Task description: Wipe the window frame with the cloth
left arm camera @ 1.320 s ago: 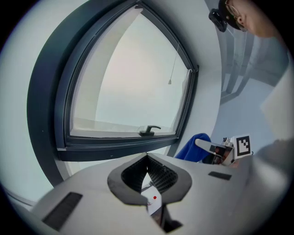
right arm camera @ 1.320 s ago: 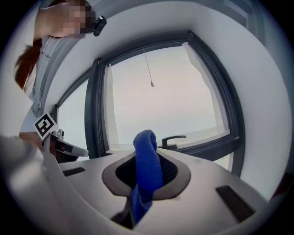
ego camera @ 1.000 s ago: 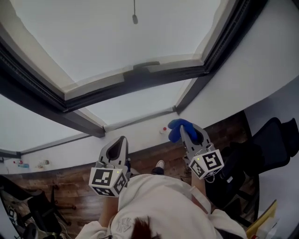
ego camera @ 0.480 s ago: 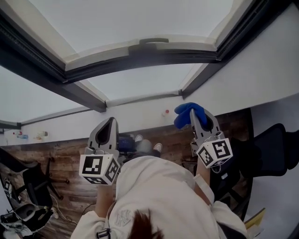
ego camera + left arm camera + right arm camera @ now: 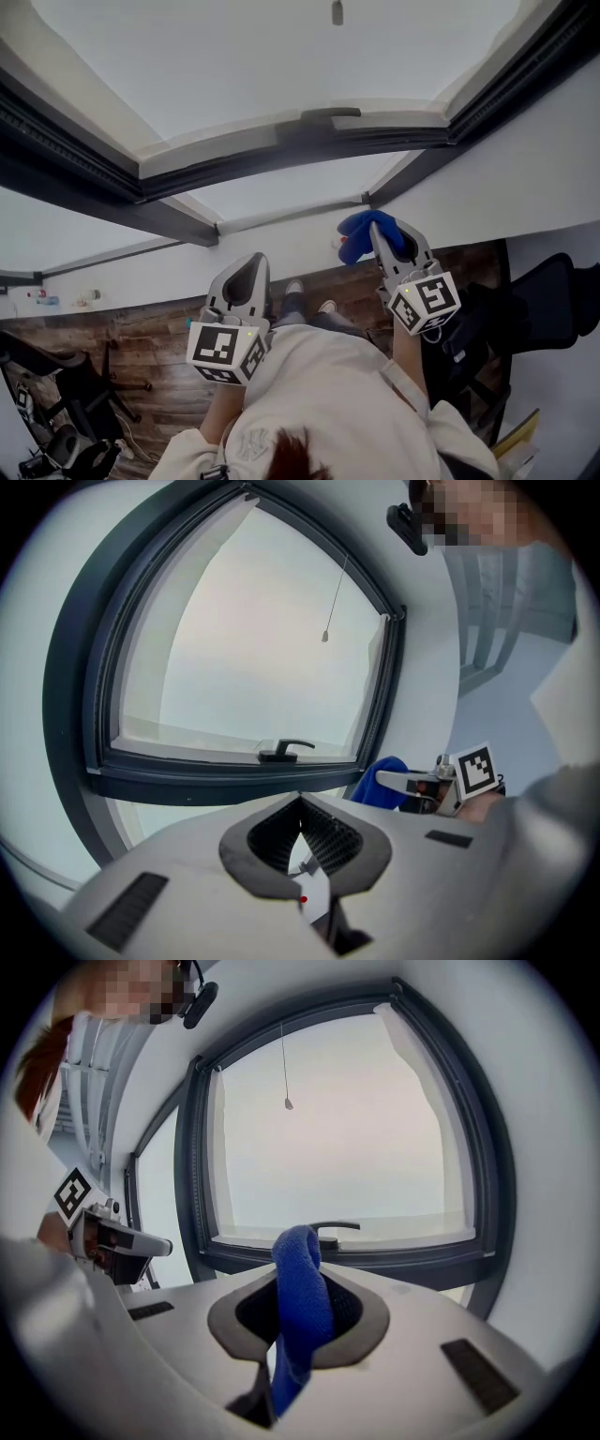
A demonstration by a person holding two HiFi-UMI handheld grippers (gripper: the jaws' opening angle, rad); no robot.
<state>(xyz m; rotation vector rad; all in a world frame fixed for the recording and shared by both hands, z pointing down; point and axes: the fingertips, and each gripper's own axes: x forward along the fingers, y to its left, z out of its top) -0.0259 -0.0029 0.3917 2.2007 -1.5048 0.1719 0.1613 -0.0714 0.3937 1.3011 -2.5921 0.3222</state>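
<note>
Your cloth (image 5: 300, 1307) is deep blue towelling with a nubby pile, folded into a thick band. It stands upright, pinched between the jaws of your right gripper (image 5: 377, 234). Its rounded top bulges past the jaw tips and a tail hangs down behind them. The window frame (image 5: 281, 157) is dark grey around pale, bright glass, with a lighter strip along its inner lower edge. A dark handle (image 5: 333, 1229) lies flat at the middle of the lower rail. You hold the cloth near the frame's lower right corner, short of it and not touching.
</note>
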